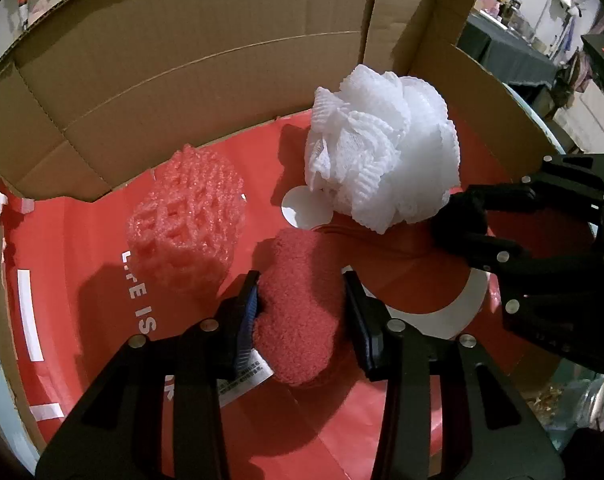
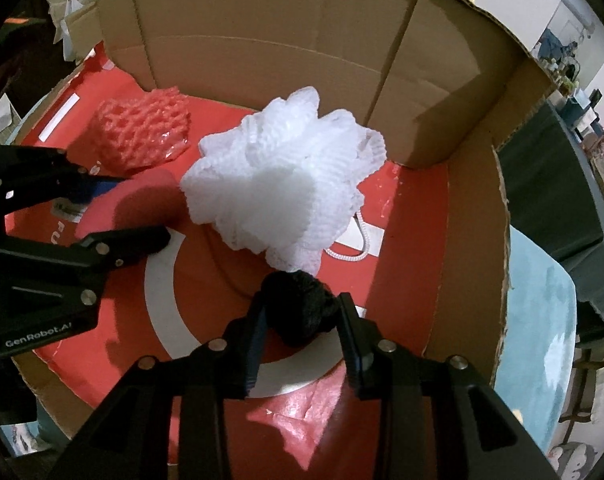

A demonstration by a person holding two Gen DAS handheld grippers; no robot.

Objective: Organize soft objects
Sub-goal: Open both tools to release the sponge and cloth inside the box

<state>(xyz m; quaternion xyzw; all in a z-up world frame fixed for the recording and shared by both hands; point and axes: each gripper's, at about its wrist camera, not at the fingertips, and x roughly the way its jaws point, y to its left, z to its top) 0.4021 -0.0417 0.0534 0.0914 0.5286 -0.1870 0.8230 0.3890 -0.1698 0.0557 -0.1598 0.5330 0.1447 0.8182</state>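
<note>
In the left wrist view my left gripper (image 1: 302, 292) is shut on a red fuzzy soft piece (image 1: 298, 320) with a white label, low over the red floor of a cardboard box (image 1: 182, 60). Beyond it lie a pink foam net sleeve (image 1: 186, 220) and a white mesh bath pouf (image 1: 381, 152). My right gripper (image 1: 449, 220) comes in from the right. In the right wrist view my right gripper (image 2: 303, 304) is shut on a black fuzzy soft piece (image 2: 302, 308), just in front of the white pouf (image 2: 282, 184). The left gripper (image 2: 138, 208) and the pink net (image 2: 142, 132) are at the left.
Tall brown walls and flaps of the box (image 2: 302, 40) stand behind and to the right. A white coiled cord (image 2: 361, 240) trails from the pouf. A light blue surface (image 2: 541, 320) lies outside the box, and cluttered dark tables (image 1: 513, 56) stand further off.
</note>
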